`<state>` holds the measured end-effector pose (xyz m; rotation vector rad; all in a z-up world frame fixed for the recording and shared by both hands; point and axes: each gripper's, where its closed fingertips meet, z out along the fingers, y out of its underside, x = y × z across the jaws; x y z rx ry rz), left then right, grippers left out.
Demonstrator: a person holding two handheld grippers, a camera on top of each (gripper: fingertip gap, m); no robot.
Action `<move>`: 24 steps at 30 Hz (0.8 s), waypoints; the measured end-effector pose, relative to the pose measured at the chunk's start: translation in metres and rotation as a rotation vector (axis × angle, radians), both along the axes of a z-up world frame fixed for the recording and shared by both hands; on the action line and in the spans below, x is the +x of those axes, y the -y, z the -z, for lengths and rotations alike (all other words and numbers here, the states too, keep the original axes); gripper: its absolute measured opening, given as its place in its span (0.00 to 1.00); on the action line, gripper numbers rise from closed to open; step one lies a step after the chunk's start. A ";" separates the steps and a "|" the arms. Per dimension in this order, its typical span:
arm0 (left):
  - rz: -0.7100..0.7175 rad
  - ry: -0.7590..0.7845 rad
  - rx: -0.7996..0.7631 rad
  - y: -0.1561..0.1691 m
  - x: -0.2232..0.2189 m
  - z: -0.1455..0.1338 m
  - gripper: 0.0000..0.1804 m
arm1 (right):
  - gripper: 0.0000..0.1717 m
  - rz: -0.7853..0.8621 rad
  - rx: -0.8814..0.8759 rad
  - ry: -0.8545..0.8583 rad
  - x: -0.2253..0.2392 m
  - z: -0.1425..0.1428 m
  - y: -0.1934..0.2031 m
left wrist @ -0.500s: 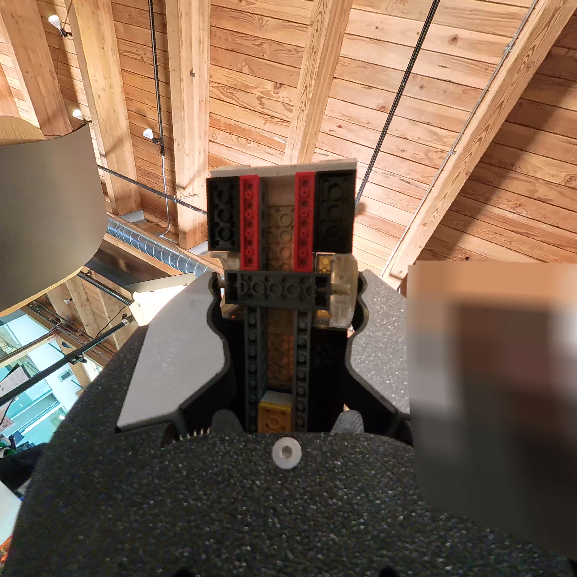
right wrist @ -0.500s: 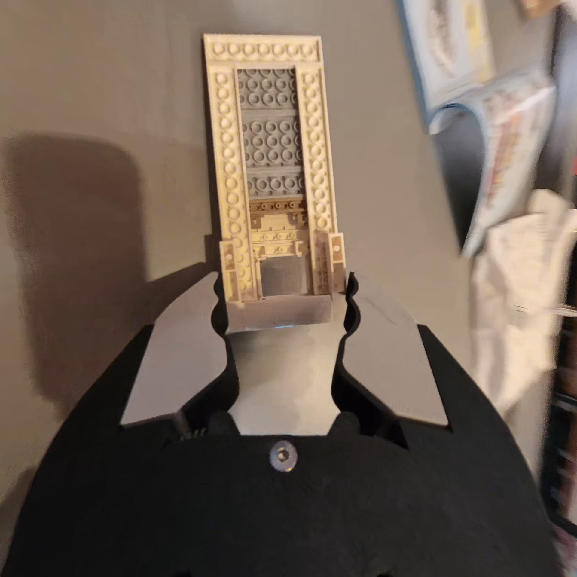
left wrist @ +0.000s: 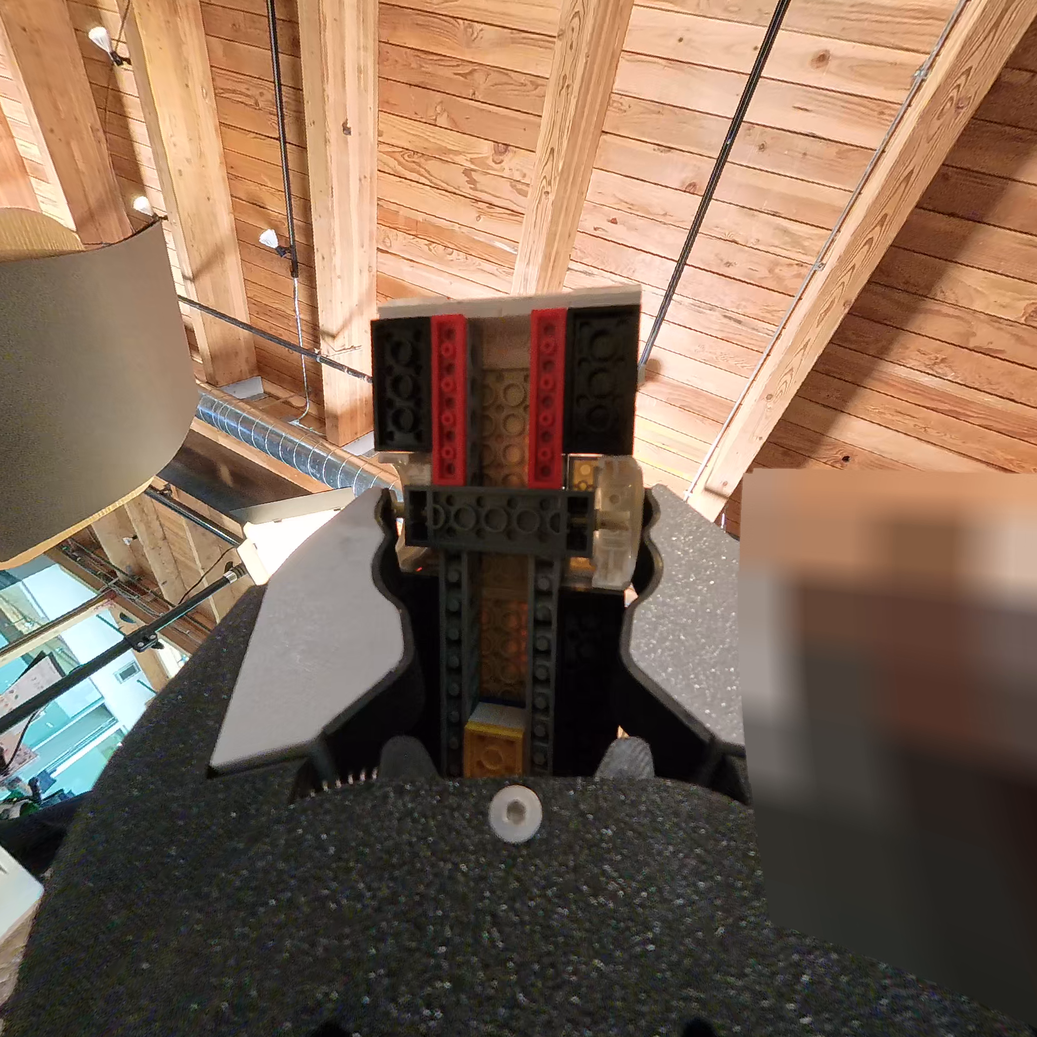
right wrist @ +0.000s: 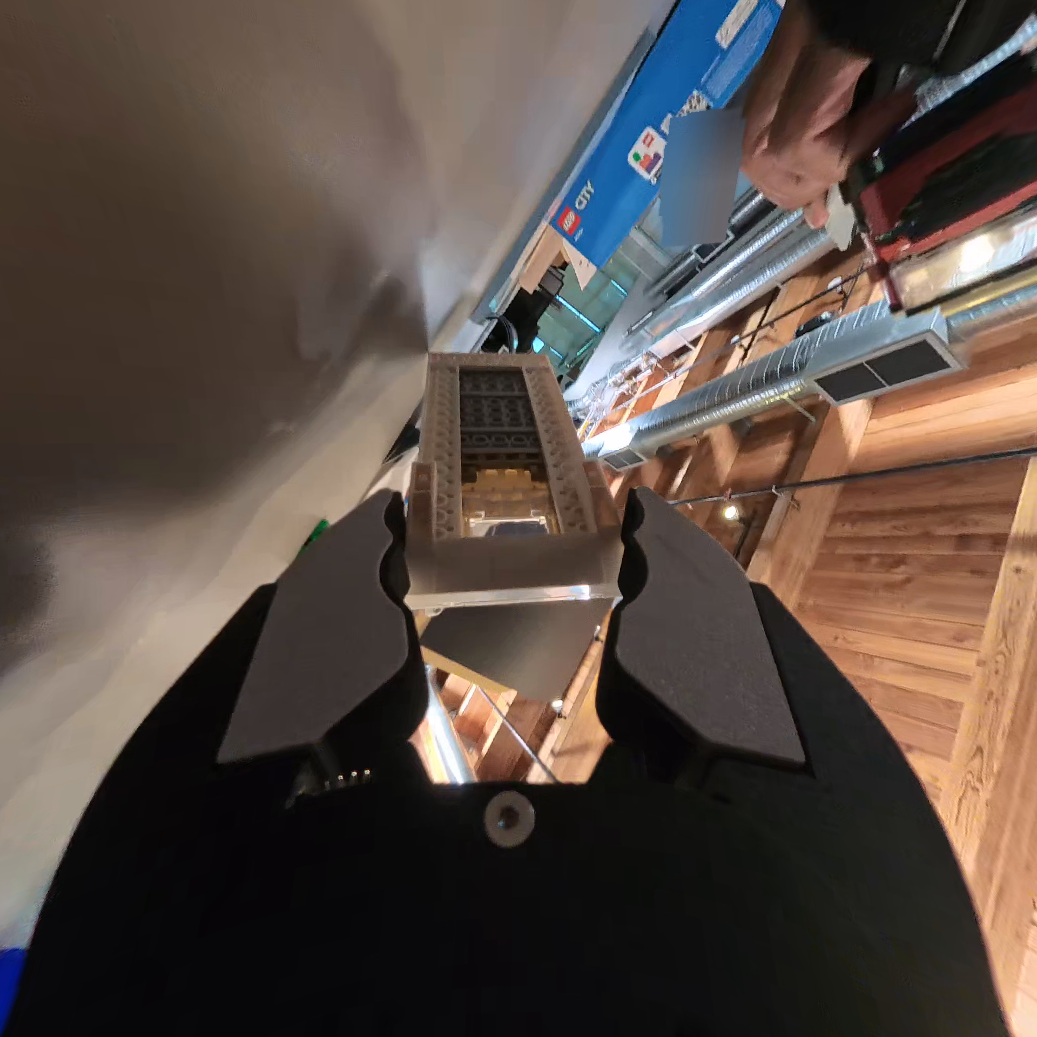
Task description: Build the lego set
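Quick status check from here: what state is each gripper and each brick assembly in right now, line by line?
Left gripper: closed on the dark brick chassis, pointing up at the wooden ceiling.
Dark brick chassis: held between the fingers, underside toward the camera, clear wheel against the right finger.
Right gripper: closed on the tan brick assembly, tilted sideways.
Tan brick assembly: held at its near end, lifted off the table.

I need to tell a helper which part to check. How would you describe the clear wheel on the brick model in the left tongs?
Look between the left tongs at the brick model. Follow its dark grey crossbar to the right end: the wheel there is the only clear, round piece.
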<state>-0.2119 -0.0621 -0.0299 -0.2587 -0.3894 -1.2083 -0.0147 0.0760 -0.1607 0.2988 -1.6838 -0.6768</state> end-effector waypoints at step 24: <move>0.062 0.028 0.032 -0.006 0.014 0.001 0.46 | 0.47 0.311 -0.461 0.630 0.036 0.035 -0.005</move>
